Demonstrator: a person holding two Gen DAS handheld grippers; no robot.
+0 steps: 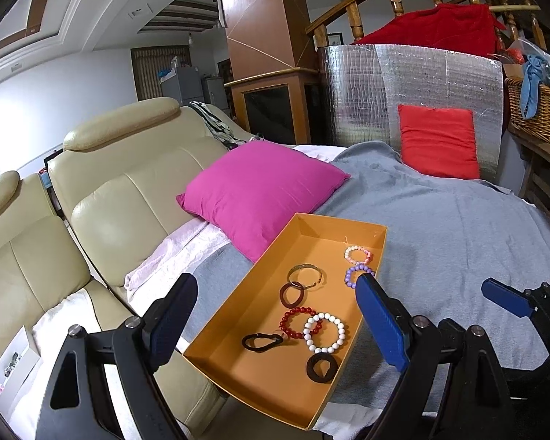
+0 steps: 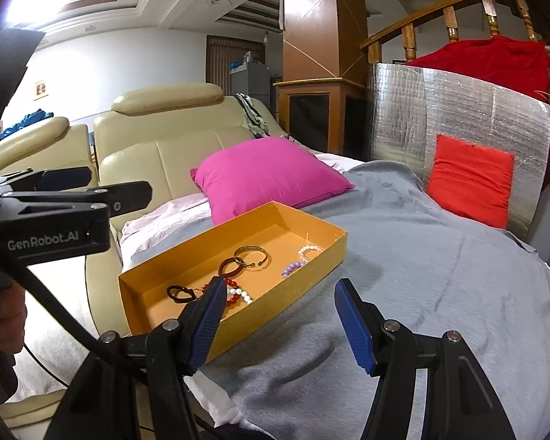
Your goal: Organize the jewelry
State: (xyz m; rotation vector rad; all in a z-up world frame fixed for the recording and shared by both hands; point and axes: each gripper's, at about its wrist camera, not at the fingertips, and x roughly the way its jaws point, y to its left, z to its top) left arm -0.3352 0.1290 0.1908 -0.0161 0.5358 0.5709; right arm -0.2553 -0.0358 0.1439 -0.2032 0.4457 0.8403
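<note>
Hovering over the orange box [image 1: 238,315], the left gripper [image 1: 275,315] stood wide open, holding nothing. Just right of the box, the right gripper [image 2: 278,326] hung open and empty above the grey blanket [image 2: 440,275]. Inside the box lay all the bracelets [image 1: 324,332]; behind it sat a pink cushion [image 1: 260,190].

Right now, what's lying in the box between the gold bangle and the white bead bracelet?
In the left wrist view, between the gold bangle and white bead bracelet lie a dark brown ring and the red bead bracelet.
</note>
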